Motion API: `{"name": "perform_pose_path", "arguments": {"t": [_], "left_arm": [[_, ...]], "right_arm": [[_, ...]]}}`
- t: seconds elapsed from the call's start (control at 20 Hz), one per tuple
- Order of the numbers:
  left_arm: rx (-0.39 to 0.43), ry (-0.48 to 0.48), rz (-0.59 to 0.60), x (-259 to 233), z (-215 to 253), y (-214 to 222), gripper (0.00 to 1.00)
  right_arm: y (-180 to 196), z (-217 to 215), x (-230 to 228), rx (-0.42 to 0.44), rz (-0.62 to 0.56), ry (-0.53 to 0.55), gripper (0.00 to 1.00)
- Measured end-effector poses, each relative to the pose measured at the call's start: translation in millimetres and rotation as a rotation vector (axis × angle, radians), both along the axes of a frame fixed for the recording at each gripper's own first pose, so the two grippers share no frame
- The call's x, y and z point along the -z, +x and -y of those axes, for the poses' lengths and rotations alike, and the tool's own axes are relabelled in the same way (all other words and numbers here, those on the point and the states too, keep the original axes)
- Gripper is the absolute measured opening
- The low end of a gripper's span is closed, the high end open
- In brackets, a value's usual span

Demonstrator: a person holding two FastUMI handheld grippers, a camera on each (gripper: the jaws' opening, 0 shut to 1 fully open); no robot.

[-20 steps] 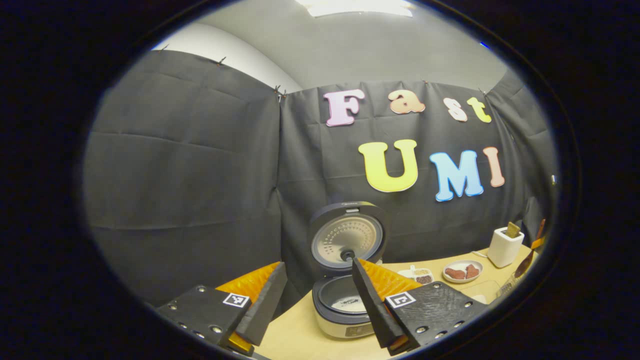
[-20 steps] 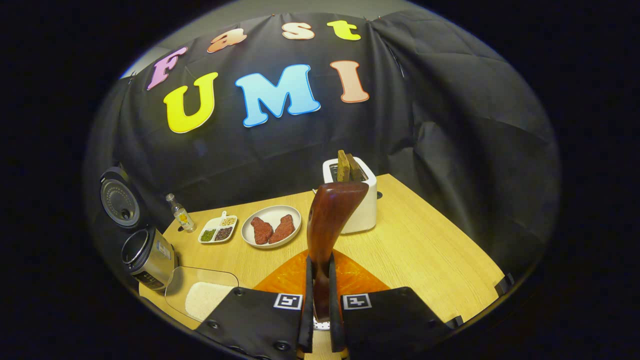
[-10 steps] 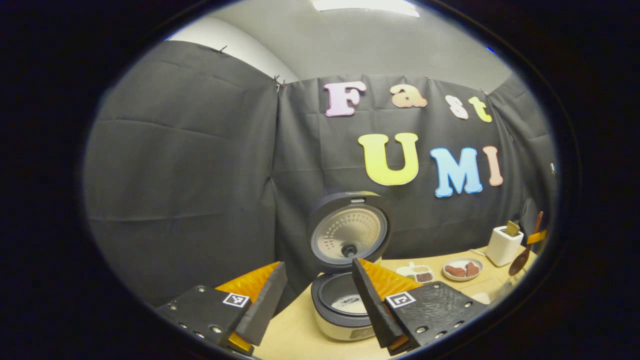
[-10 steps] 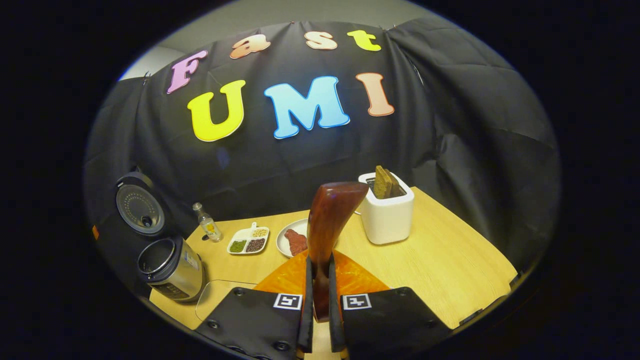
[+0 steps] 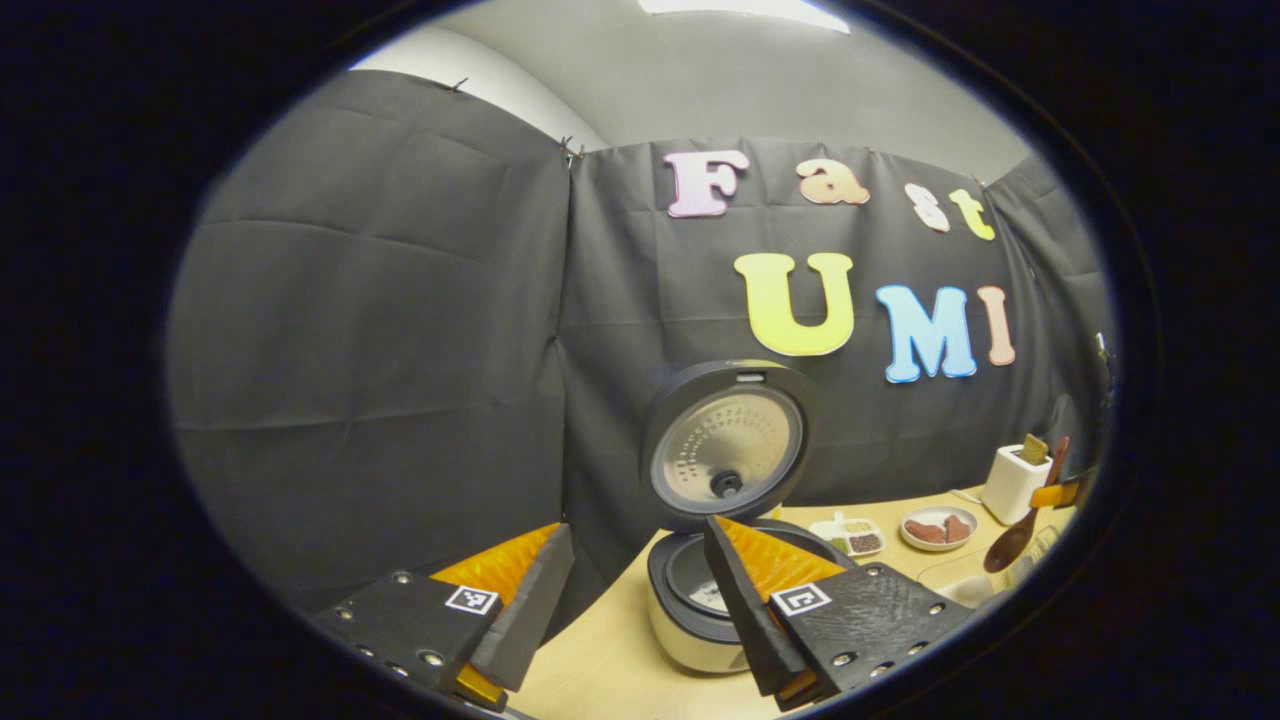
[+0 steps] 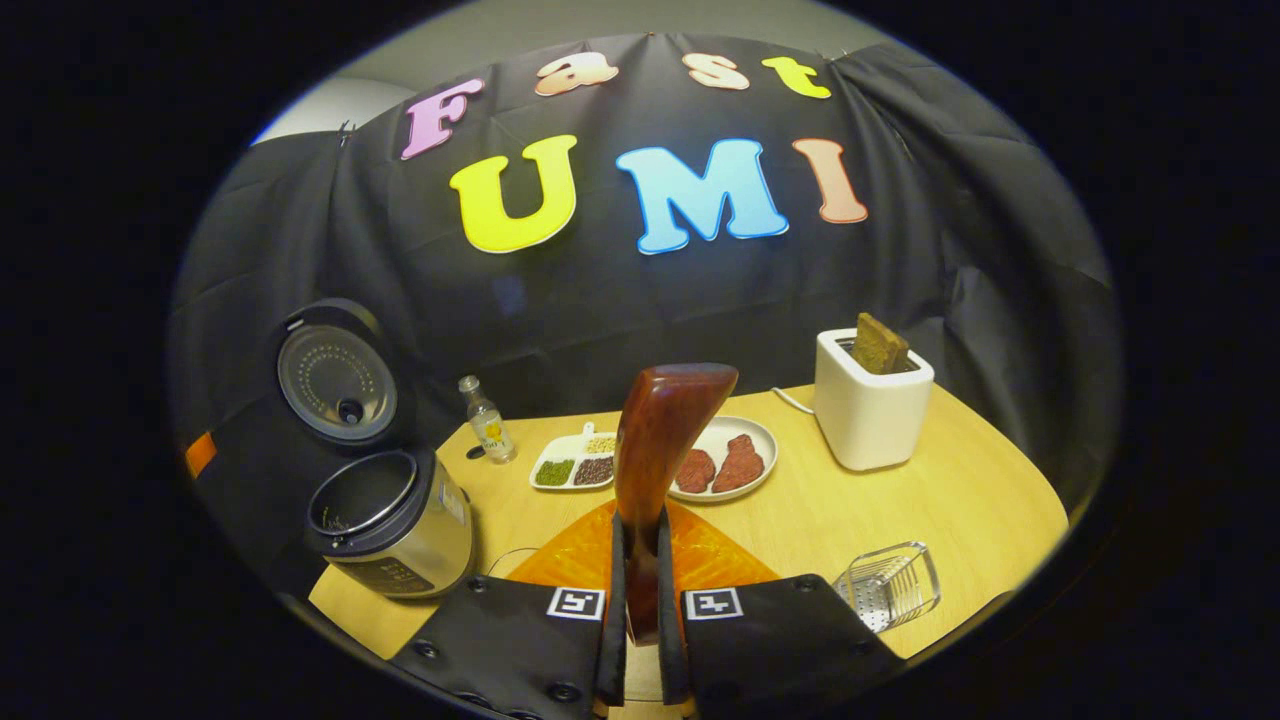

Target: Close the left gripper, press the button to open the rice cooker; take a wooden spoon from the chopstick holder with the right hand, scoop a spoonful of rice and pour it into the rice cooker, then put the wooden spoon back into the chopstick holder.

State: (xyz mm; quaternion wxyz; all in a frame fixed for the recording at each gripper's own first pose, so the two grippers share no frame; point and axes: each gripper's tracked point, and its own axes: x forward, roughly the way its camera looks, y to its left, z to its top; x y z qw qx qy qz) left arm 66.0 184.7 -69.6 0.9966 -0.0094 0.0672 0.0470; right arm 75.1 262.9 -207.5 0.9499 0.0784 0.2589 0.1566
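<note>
At six o'clock the right claw (image 6: 640, 600) stays clamped on the wooden spoon (image 6: 660, 440), now swinging past the open rice cooker (image 6: 390, 520) at nine toward the chopstick holder (image 6: 888, 585); left claw (image 5: 640, 600) apart.

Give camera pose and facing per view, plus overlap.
Left gripper view: rides the open left gripper, low at the table's left end, facing the open rice cooker.
Right gripper view: rides the right gripper, shut on the wooden spoon, above the table's near edge, facing the wall.
Shared: rice cooker, wooden spoon, toaster.
</note>
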Motion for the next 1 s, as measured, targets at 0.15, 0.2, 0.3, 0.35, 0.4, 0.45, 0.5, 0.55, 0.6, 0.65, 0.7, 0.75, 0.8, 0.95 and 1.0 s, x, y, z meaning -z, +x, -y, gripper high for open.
{"name": "perform_pose_path", "arguments": {"t": [0.15,0.2,0.3,0.35,0.4,0.45,0.5,0.55,0.6,0.65,0.7,0.75,0.8,0.95,1.0], "left_arm": [[-0.012,-0.006,-0.014,8,-9,-4,0.80],[-0.017,-0.007,-0.022,10,-11,-5,0.80],[-0.023,-0.005,-0.032,14,-16,-10,0.80],[-0.025,-0.005,-0.034,15,-17,-11,0.80],[-0.027,-0.008,-0.036,16,-17,-11,0.80],[-0.029,-0.012,-0.040,19,-17,-10,0.80],[-0.030,-0.016,-0.042,20,-16,-9,0.80],[-0.031,-0.020,-0.043,21,-15,-10,0.80],[-0.031,-0.023,-0.043,19,-14,-10,0.80],[-0.029,-0.025,-0.043,20,-12,-11,0.80],[-0.026,-0.025,-0.042,19,-11,-11,0.80],[-0.025,-0.024,-0.041,20,-9,-11,0.80],[-0.023,-0.025,-0.039,19,-8,-11,0.80],[-0.017,-0.030,-0.033,16,-3,-14,0.80],[-0.016,-0.028,-0.032,15,-2,-14,0.80]], "right_arm": [[-7,-22,26,-0.044,-0.022,-0.039,0.15],[-9,-27,33,-0.054,-0.026,-0.055,0.15],[-12,-36,45,-0.072,-0.029,-0.086,0.15],[-13,-40,50,-0.083,-0.031,-0.104,0.15],[-16,-44,56,-0.095,-0.035,-0.120,0.15],[-21,-49,61,-0.108,-0.044,-0.129,0.12],[-25,-54,63,-0.117,-0.047,-0.129,0.12],[-28,-58,61,-0.121,-0.037,-0.130,0.16],[-32,-64,62,-0.134,-0.039,-0.128,0.15],[-36,-70,62,-0.151,-0.046,-0.118,0.16],[-42,-77,61,-0.168,-0.055,-0.104,0.16],[-46,-82,60,-0.181,-0.063,-0.089,0.16],[-51,-85,60,-0.192,-0.072,-0.076,0.16],[-58,-90,59,-0.199,-0.112,-0.018,0.16],[-58,-88,58,-0.185,-0.132,0.014,0.16]]}}
